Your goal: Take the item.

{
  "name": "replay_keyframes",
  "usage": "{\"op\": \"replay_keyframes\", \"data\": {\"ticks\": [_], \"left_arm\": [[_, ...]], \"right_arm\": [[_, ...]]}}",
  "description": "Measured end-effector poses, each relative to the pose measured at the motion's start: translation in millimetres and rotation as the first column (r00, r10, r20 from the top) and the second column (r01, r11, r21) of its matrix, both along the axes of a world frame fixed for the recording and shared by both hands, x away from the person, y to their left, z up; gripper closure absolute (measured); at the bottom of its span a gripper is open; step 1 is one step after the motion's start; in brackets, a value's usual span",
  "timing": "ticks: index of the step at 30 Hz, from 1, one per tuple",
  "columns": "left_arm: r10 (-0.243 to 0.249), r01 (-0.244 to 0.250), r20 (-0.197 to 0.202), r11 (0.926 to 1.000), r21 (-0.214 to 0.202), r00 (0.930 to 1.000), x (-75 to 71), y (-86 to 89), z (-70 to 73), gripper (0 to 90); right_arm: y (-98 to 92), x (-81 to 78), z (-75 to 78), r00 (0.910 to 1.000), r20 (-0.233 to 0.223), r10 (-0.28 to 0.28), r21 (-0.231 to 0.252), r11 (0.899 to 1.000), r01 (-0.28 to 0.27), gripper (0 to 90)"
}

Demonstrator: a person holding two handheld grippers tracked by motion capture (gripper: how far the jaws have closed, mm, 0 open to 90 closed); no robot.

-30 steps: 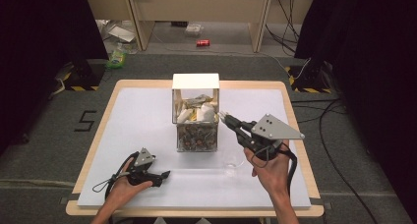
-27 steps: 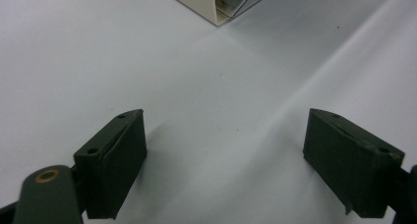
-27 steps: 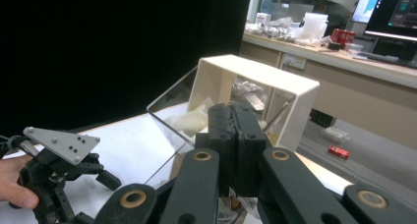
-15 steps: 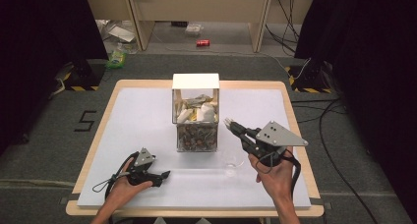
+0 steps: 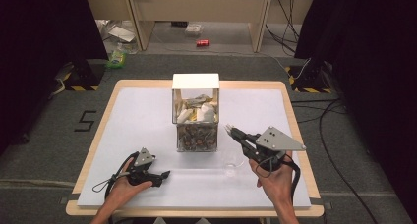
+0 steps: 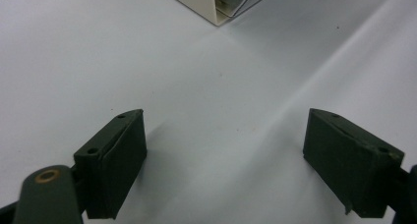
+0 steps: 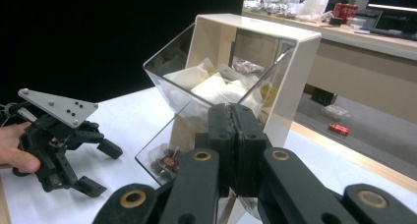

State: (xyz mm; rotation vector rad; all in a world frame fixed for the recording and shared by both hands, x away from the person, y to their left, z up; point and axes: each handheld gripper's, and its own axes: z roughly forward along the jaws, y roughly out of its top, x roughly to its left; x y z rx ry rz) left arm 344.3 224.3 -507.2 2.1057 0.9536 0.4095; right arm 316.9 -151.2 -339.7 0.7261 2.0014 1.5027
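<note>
A clear box with a white frame (image 5: 195,81) stands mid-table, holding white and silvery packets (image 5: 196,111) above and small dark items (image 5: 196,136) below. My right gripper (image 5: 229,128) hovers just right of the box, pointing at it with its jaws shut and nothing visible between them. In the right gripper view the shut jaws (image 7: 236,135) line up with the box's open front (image 7: 216,81). My left gripper (image 5: 161,177) rests on the table at the front left, open with nothing between its fingers (image 6: 115,155); the right gripper view has it beside the box (image 7: 101,169).
A clear plastic cup (image 5: 232,161) stands on the white table (image 5: 137,121) under my right gripper. The box corner (image 6: 216,10) lies ahead of the left jaws. Past the far edge, the floor holds a red can (image 5: 202,42), litter and cables.
My right gripper has sunk a little and drawn slightly back toward the person, still shut. The left gripper has stayed where it was.
</note>
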Motion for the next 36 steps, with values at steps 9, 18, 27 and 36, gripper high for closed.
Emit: {"op": "replay_keyframes", "data": {"ticks": [9, 18, 27, 36], "left_arm": [[0.000, 0.000, 0.000, 1.0000, 0.000, 1.0000, 0.0, 0.0, 0.0, 15.6], [0.001, -0.001, 0.001, 1.0000, -0.001, 1.0000, 0.0, -0.1, -0.1, 15.6], [0.001, -0.001, 0.000, 1.0000, -0.003, 1.0000, 0.0, -0.2, -0.2, 15.6], [0.001, -0.001, 0.001, 1.0000, -0.002, 1.0000, 0.0, -0.1, -0.1, 15.6]], "right_arm": [[-2.8, -2.9, -7.6, 0.9999, -0.016, 0.000, -0.007, 1.000, -0.001, 88.7], [-6.0, -6.7, -15.7, 0.9992, -0.040, 0.003, -0.007, 1.000, -0.003, 88.7], [-10.6, -10.1, -30.4, 0.9968, -0.080, 0.001, -0.002, 1.000, -0.001, 88.6], [-12.8, -11.7, -42.7, 0.9939, -0.110, 0.005, 0.000, 1.000, -0.005, 88.6]]}}
